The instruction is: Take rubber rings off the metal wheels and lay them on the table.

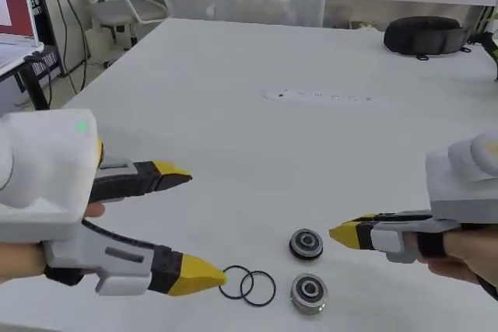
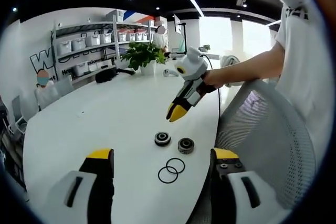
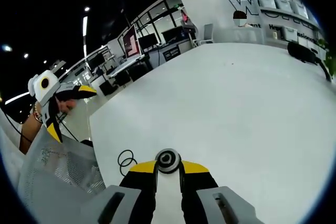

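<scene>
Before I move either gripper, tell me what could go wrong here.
1. The two rubber rings lie overlapped beside the near finger of the open left gripper and close to the near edge of the table. A careless sweep could push them off.
2. The right gripper points at the far wheel with its fingers narrowly apart. Advancing might shove the wheel rather than grip it.

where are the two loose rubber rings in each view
Head view: rubber rings at bottom centre.
Left gripper view: rings lower centre, between the jaws.
Right gripper view: rings lower left, beside the jaws.
Shared landmark: the metal wheel nearest the right gripper's tip.
</scene>
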A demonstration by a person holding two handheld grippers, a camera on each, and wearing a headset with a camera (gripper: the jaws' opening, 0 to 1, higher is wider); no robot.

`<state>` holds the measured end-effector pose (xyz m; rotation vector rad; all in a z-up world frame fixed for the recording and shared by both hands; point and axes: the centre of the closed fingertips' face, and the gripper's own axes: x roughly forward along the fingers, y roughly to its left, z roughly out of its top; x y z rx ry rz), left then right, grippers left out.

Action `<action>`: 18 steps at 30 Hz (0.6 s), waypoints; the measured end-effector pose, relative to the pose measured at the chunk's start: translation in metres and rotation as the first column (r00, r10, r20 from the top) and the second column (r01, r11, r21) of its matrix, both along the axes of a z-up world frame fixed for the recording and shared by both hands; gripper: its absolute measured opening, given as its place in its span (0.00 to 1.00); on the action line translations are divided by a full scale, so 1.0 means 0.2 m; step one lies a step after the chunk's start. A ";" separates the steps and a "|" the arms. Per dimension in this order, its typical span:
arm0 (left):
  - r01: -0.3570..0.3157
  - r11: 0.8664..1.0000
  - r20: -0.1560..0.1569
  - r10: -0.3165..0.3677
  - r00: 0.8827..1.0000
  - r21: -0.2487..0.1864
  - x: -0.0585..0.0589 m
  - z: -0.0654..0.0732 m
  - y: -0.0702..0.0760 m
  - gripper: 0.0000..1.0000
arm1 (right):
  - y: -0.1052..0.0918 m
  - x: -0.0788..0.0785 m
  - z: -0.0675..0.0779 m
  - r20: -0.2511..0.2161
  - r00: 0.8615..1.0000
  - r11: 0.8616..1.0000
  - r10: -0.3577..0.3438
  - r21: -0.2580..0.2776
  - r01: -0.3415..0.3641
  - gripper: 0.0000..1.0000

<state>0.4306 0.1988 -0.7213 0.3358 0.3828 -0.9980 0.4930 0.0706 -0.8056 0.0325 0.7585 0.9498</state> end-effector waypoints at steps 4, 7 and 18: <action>0.029 0.999 0.028 -0.029 0.999 -0.014 0.05 0.07 -0.06 0.73 | 0.00 0.00 0.00 0.000 1.000 1.000 -0.004 0.001 0.004 0.13; 0.048 0.999 0.052 -0.047 0.998 -0.010 0.08 0.11 -0.10 0.73 | -0.01 0.00 0.00 0.003 1.000 1.000 -0.005 -0.001 0.005 0.13; 0.107 0.993 0.102 -0.102 0.990 -0.045 0.22 0.19 -0.28 0.71 | -0.03 0.01 -0.01 0.002 1.000 1.000 -0.012 -0.013 0.012 0.13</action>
